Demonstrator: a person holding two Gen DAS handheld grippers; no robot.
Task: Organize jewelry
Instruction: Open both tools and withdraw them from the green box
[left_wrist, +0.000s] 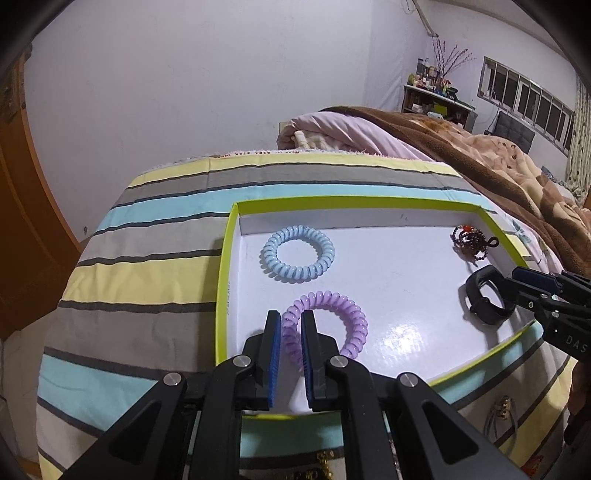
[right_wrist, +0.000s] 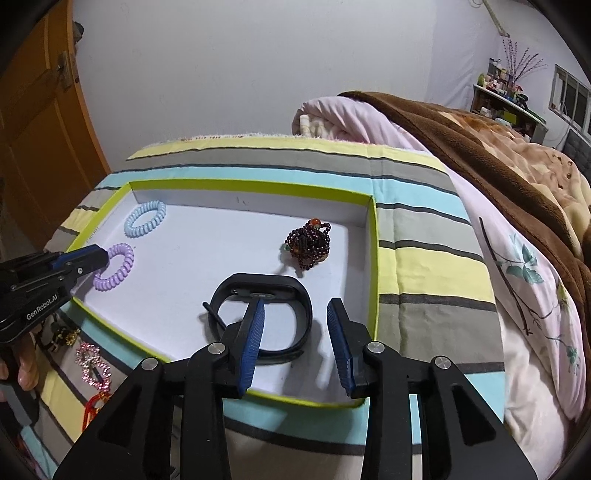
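Observation:
A white tray with a lime-green rim (left_wrist: 221, 280) (right_wrist: 372, 266) lies on a striped cloth. In it are a blue coil band (left_wrist: 298, 254) (right_wrist: 145, 218), a purple coil band (left_wrist: 332, 321) (right_wrist: 114, 266), a dark bead bracelet (left_wrist: 469, 243) (right_wrist: 309, 244) and a black wristband (left_wrist: 485, 297) (right_wrist: 291, 295). My left gripper (left_wrist: 291, 317) (right_wrist: 105, 260) is shut on the purple coil band's left side, low over the tray floor. My right gripper (right_wrist: 295, 304) (left_wrist: 513, 280) is open, its left finger inside the wristband loop, its right finger outside it.
Loose jewelry lies on the cloth in front of the tray: a pink sparkly piece (right_wrist: 90, 363), a red piece (right_wrist: 92, 406) and gold chains (left_wrist: 321, 461). A heaped brown and pink blanket (right_wrist: 480, 155) rises to the right. An orange door (right_wrist: 33, 122) stands left.

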